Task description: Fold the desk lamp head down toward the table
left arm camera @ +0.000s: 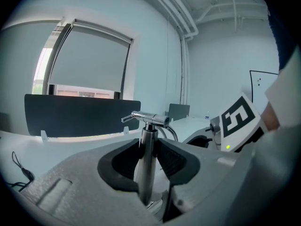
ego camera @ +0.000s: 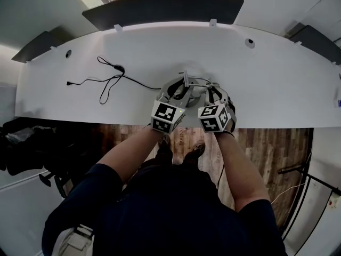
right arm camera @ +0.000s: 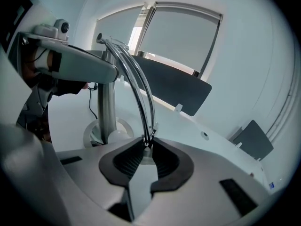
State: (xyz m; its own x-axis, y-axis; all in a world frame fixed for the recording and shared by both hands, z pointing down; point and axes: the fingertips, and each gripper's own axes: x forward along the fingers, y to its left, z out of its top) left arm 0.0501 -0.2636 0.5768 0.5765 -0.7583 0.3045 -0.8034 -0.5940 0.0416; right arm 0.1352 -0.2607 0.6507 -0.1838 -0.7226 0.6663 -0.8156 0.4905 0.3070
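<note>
The chrome desk lamp (ego camera: 187,82) stands near the front edge of the white desk (ego camera: 277,84). My left gripper (ego camera: 177,93) is shut on its upright post (left arm camera: 147,145), just below the top joint (left arm camera: 149,118). My right gripper (right arm camera: 148,147) is shut on the thin curved arm rods (right arm camera: 141,93), which sweep down from the joint into its pads. In the right gripper view the post (right arm camera: 107,109) and round base (right arm camera: 94,134) stand to the left, with the left gripper (right arm camera: 75,65) on the post. The lamp head is hidden behind the jaws.
A black cable (ego camera: 109,79) lies looped on the desk left of the lamp. Dark divider panels (ego camera: 162,7) stand along the far edge. Cable holes (ego camera: 250,42) sit toward the back. The person stands at the desk's front edge over wooden floor (ego camera: 272,148).
</note>
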